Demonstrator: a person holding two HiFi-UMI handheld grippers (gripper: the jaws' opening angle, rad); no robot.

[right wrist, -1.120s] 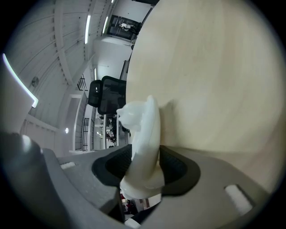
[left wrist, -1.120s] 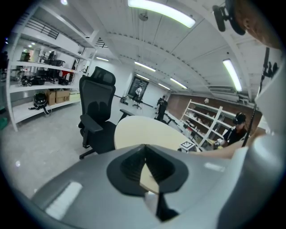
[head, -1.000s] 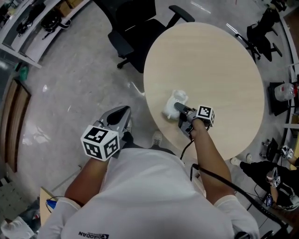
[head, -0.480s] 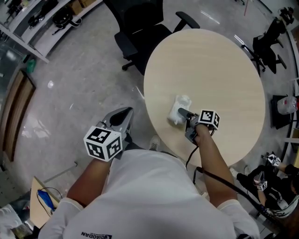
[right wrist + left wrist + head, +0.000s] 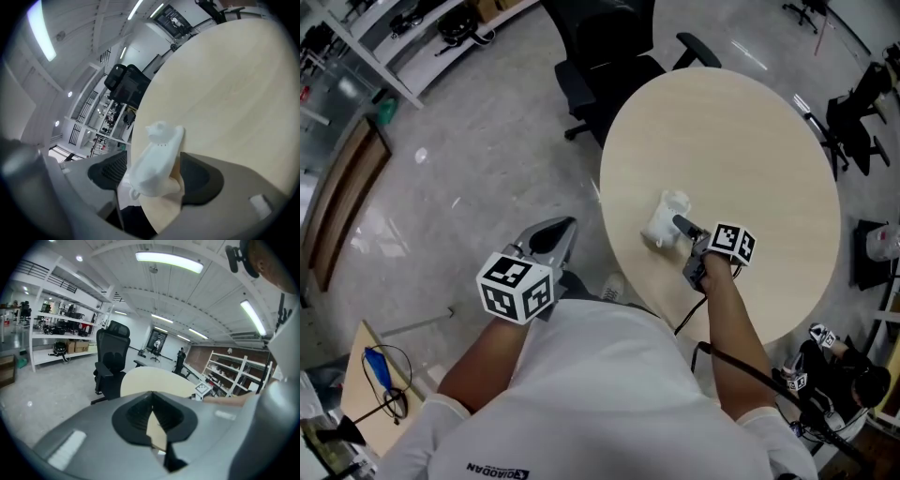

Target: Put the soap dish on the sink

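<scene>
A white soap dish [image 5: 664, 219] lies on the round beige table [image 5: 750, 141], near its left rim. In the right gripper view the soap dish [image 5: 157, 159] is oblong, with small holes, and sits between the jaws. My right gripper [image 5: 682, 226] reaches it from the near side; its jaws have just been opening and now stand apart from the dish. I cannot make out a sink as a separate thing. My left gripper [image 5: 566, 226] hangs over the floor left of the table, shut and empty; its pads meet in the left gripper [image 5: 152, 398] view.
A black office chair [image 5: 609, 56] stands at the table's far left edge and shows again as the chair [image 5: 111, 359] in the left gripper view. Shelving lines the room's upper left. Black equipment [image 5: 862, 112] sits beyond the table's right side. A cable trails from the right arm.
The right gripper's jaws have spread wider around the soap dish and its wrist has rolled. The left gripper has drifted a little over the floor.
</scene>
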